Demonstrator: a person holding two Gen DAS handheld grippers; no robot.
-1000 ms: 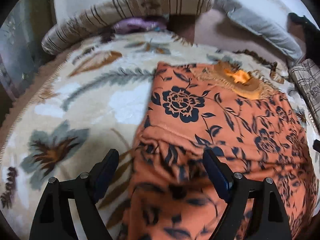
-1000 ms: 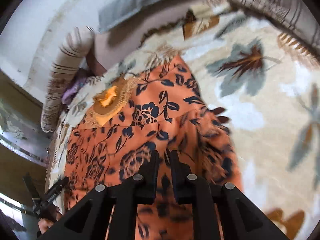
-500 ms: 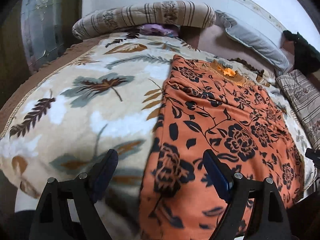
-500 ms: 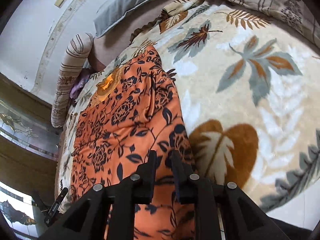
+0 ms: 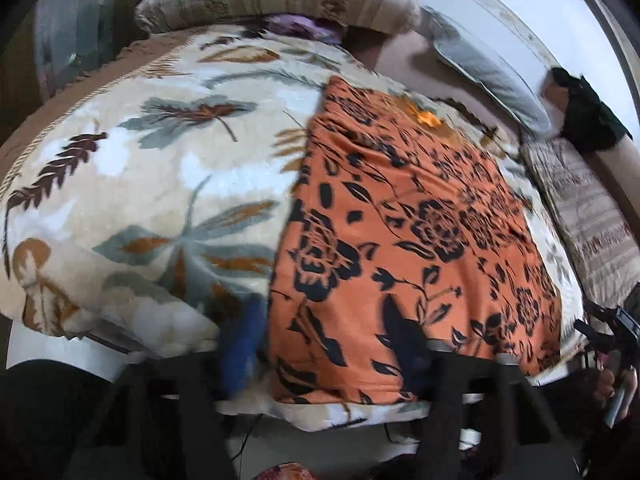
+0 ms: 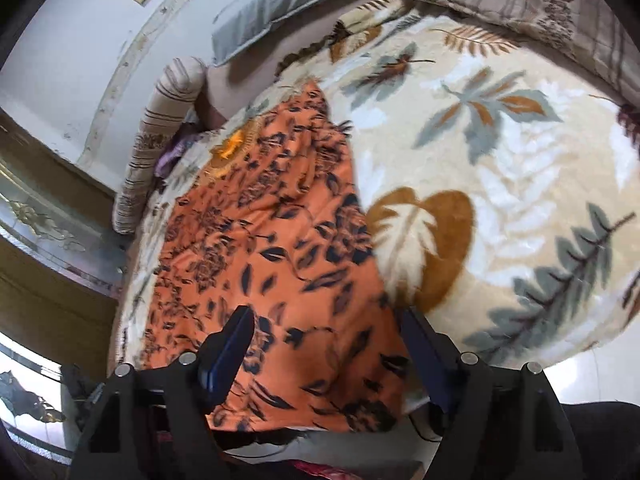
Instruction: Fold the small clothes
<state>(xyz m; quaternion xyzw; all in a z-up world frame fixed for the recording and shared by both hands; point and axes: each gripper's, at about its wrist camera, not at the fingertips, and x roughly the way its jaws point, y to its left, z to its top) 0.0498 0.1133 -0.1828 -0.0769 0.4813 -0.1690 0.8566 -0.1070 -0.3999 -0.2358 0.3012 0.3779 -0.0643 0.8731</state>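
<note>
— Across the leaf-print blanket (image 6: 500, 128), what's lying there?
— An orange floral garment (image 5: 400, 232), spread flat to the near edge.
— And the claws?
— Right gripper (image 6: 326, 344) just sprang wide, gripping nothing; left gripper (image 5: 324, 344) just narrowed, blurred, astride the hem, grip unclear.

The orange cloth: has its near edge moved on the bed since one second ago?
Yes. The orange cloth was drawn toward the near bed edge and now lies flat, reaching the blanket's front edge.
</note>
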